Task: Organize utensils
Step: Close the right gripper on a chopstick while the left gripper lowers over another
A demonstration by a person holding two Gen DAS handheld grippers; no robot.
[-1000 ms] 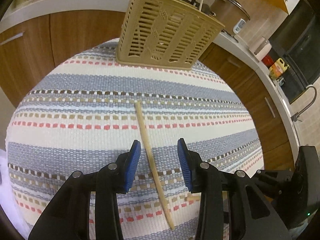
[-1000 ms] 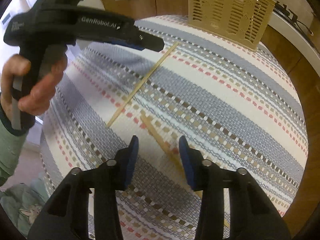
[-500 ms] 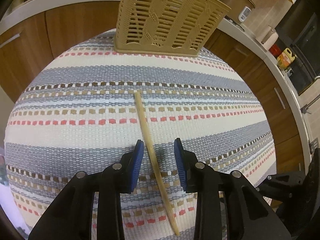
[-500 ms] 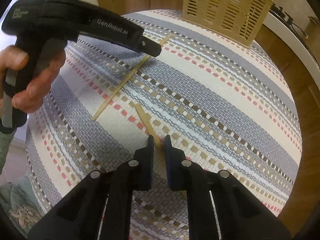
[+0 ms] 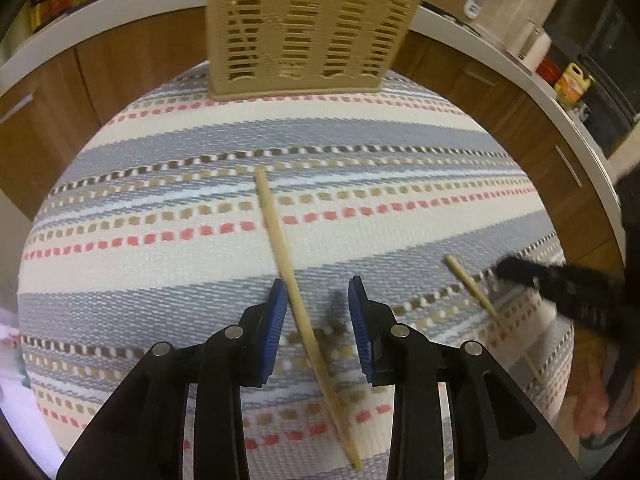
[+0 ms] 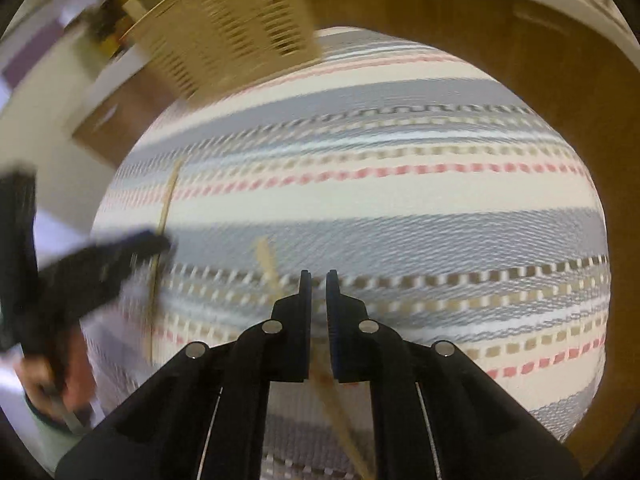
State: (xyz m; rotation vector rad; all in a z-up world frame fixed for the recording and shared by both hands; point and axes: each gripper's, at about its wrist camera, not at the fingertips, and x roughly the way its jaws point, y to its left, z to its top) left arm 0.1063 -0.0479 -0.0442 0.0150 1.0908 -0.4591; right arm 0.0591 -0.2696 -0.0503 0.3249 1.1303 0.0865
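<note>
**Gripping Two Chopsticks for Transfer to the Utensil Basket**

Left wrist view. The left gripper (image 5: 318, 316) hung over the striped tablecloth (image 5: 160, 264), on the near side of the utensil basket (image 5: 304, 28), which stood upright at the cloth's far edge. Its jaws were parted, and the left chopstick (image 5: 288, 268) lay flat between them, running roughly toward the basket. The stick sat against the left-hand pad (image 5: 276, 320) and clear of the other, so nothing was clamped. To grip well, the gripper probably needed centring over the stick before closing, or the stick could roll or skew. Further from the basket and off to the right, the right chopstick (image 5: 472, 288) met the blurred tip of the right gripper.

Right wrist view. The right gripper (image 6: 318, 280) was clenched to a narrow slit. The right chopstick (image 6: 269, 264) ran from ahead and left of the tips back beneath the fingers; whether the pads truly pinched it could not be told through the blur. Grip should be confirmed before lifting. The basket (image 6: 228, 28) appeared tilted at upper left, well away from the tips. An upright, tip-down entry would likely suit its slots.
</note>
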